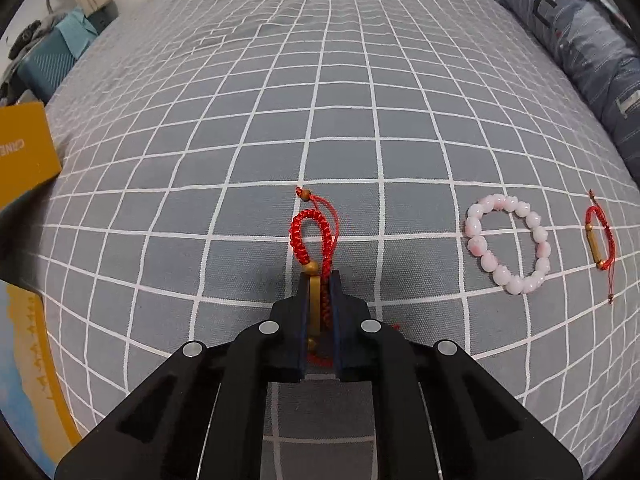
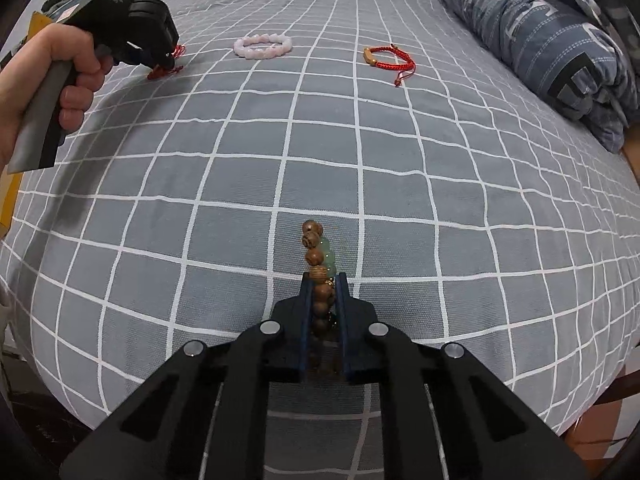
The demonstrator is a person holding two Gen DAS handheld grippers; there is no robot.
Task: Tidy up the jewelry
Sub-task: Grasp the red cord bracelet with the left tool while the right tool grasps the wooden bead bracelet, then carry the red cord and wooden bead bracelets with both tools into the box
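Observation:
My left gripper [image 1: 319,280] is shut on a red braided bracelet [image 1: 310,236] with a gold tube; its loop sticks out ahead of the fingers, over the grey checked bedsheet [image 1: 240,140]. To its right lie a pink bead bracelet [image 1: 507,244] and a second red cord bracelet [image 1: 599,246] with a gold tube. My right gripper [image 2: 324,280] is shut on a wooden bead bracelet [image 2: 316,258] with green beads, held just above the sheet. The right wrist view shows the left gripper [image 2: 166,56] far left, the pink bracelet [image 2: 263,45] and the red cord bracelet [image 2: 390,60] at the back.
A folded blue-grey quilt [image 2: 540,40] lies along the right edge of the bed. A yellow box [image 1: 24,152] and a teal case [image 1: 44,68] sit off the bed's left side. The bed's near edge [image 2: 560,412] drops off at lower right.

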